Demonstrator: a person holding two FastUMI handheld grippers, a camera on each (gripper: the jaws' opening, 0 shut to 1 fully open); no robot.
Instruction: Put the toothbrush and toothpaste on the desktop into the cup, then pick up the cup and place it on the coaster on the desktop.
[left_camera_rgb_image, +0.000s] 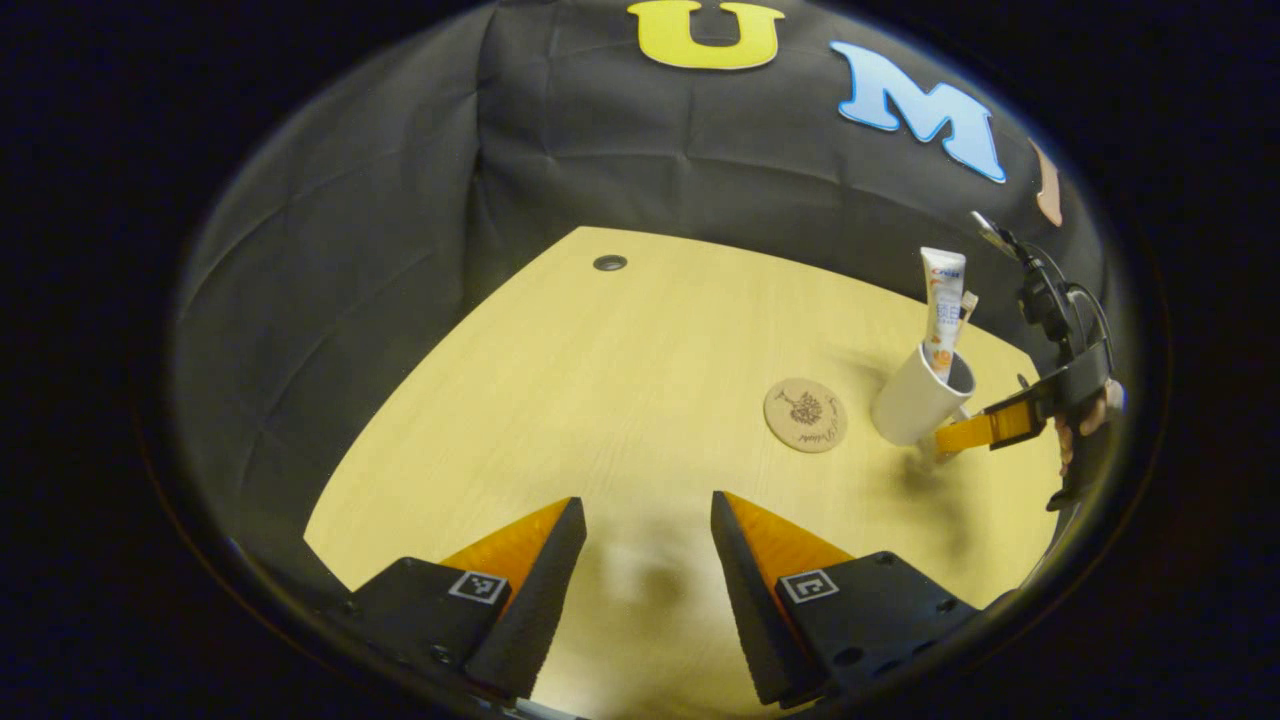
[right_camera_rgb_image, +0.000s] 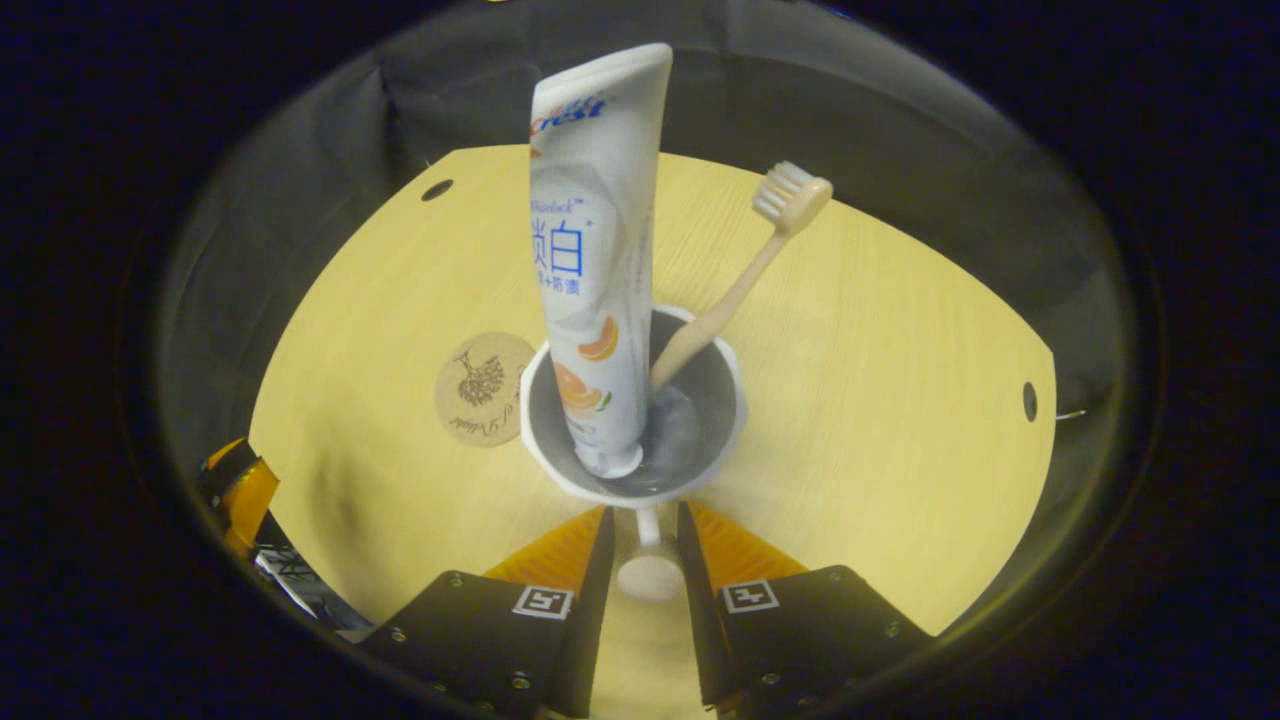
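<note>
A white cup (right_camera_rgb_image: 632, 470) holds an upright toothpaste tube (right_camera_rgb_image: 595, 250) and a leaning toothbrush (right_camera_rgb_image: 745, 270). My right gripper (right_camera_rgb_image: 645, 515) is shut on the cup's handle (right_camera_rgb_image: 648, 560). In the left gripper view the cup (left_camera_rgb_image: 915, 400) is tilted just right of the round cork coaster (left_camera_rgb_image: 805, 415), with the toothpaste (left_camera_rgb_image: 943, 310) and toothbrush (left_camera_rgb_image: 967, 305) sticking out and the right gripper (left_camera_rgb_image: 950, 440) at its side. The coaster (right_camera_rgb_image: 483, 388) lies left of the cup. My left gripper (left_camera_rgb_image: 648, 520) hangs open over the table's near part with nothing in it.
The wooden table (left_camera_rgb_image: 620, 400) has a cable hole (left_camera_rgb_image: 609, 263) at its far side and another hole (right_camera_rgb_image: 1030, 400) near the right edge. Black cloth walls enclose it. Part of the left gripper (right_camera_rgb_image: 235, 490) shows at the lower left of the right gripper view.
</note>
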